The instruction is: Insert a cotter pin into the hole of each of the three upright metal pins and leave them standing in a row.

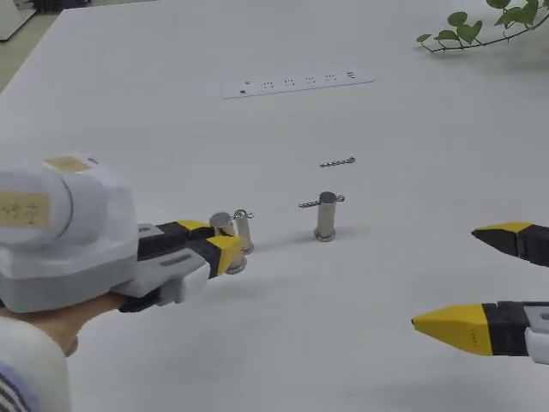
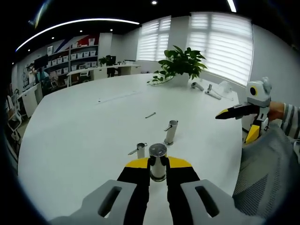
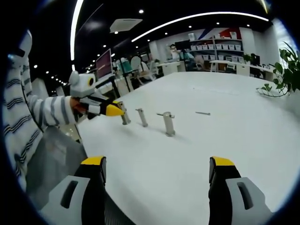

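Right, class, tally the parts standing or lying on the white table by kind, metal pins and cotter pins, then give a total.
metal pins: 3, all upright, one gripped by the left gripper
cotter pins: 3, two through pins, one loose on the table
total: 6

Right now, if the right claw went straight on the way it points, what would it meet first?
Probably the nearest upright metal pin, already carrying a cotter pin: it stands roughly centred between the jaws of the open right claw. Depth is unclear.
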`<state>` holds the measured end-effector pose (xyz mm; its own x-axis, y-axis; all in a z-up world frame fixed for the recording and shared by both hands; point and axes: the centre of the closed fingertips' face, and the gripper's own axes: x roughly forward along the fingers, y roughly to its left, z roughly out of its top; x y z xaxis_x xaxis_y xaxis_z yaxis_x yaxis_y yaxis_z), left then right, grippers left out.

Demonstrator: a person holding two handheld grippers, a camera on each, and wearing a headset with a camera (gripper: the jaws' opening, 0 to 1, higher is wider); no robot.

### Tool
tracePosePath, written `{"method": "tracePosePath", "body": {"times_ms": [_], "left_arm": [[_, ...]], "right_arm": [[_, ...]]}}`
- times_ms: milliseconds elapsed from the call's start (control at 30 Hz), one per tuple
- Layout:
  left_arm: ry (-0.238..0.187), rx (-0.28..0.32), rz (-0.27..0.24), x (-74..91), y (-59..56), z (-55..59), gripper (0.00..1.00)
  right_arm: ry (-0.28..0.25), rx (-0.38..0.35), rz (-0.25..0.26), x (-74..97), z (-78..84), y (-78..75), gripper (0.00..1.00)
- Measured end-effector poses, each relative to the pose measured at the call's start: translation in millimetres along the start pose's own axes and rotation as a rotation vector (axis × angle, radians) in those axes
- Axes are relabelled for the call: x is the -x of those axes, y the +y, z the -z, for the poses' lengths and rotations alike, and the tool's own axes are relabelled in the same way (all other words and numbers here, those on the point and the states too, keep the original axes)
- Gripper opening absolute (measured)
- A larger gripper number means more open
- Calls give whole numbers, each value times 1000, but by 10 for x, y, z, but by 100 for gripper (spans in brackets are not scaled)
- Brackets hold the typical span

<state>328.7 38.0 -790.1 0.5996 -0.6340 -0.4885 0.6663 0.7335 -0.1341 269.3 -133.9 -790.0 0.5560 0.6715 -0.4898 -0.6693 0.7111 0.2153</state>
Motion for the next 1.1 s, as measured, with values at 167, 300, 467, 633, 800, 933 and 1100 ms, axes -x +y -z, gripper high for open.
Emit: {"method": "tracePosePath", "body": {"times_ms": [167,300,467,633,800,933,1100], "left_arm": [[35,-35,17,-140,-119,83,11],[47,-20,4,-233,-155,123,11],[51,-17,-12,-291,-175,175,11],[69,-12,-14,-329,-174,242,11],[67,-53,-15,-343,-189,262,11],[60,-60,-19,-370,-200,276,11],[55,-58,-11,-377,-216,291,11]], "right_arm": [[-10,-6,-3,6,-10,9,92],[-8,-5,2,10,-9,-12,92],[-7,-10,5,12,0,-30,92],[-6,-15,3,8,15,-24,92],[0,-13,0,2,20,-27,92],[3,-8,2,0,4,-49,91],[2,1,1,2,-32,-61,91]]}}
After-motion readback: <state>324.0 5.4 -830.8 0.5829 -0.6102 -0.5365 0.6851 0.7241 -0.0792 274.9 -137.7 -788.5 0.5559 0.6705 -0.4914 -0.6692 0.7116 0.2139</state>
